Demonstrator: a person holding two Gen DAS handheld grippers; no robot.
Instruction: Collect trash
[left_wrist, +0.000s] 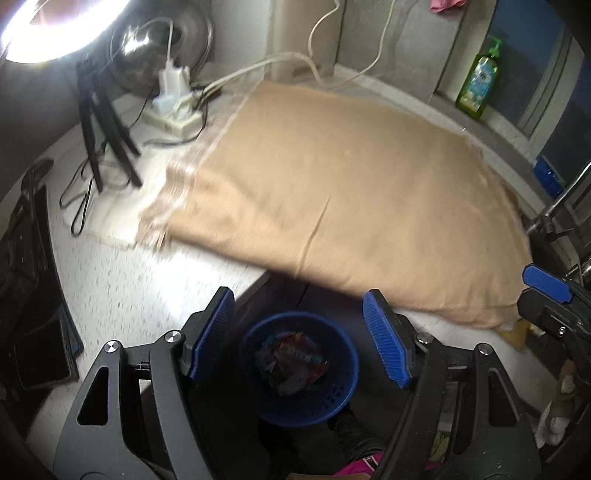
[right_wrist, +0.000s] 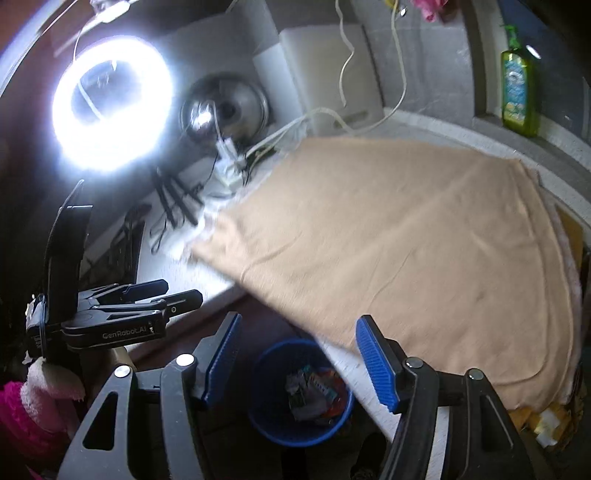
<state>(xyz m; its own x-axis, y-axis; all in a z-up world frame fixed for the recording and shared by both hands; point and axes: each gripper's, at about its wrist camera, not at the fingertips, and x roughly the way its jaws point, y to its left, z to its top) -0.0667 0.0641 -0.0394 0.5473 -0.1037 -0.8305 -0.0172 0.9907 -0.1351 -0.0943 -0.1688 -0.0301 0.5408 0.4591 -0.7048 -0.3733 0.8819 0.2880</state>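
Note:
A blue perforated bin (left_wrist: 325, 398) stands on the floor below the counter edge, with crumpled wrappers (left_wrist: 291, 360) inside. My left gripper (left_wrist: 299, 314) is open and empty, hovering above the bin. In the right wrist view the same bin (right_wrist: 266, 417) holds the wrappers (right_wrist: 314, 393), and my right gripper (right_wrist: 297, 341) is open and empty above it. The left gripper (right_wrist: 177, 291) shows at the left of that view. A blue pad of the right gripper (left_wrist: 546, 282) shows at the right edge of the left wrist view.
A tan cloth (left_wrist: 351, 192) covers most of the white counter (left_wrist: 110, 280). A ring light (right_wrist: 110, 107) on a tripod, a power strip (left_wrist: 171, 110) with cables, a steel bowl (right_wrist: 221, 107) and a green soap bottle (right_wrist: 517, 96) stand at the back.

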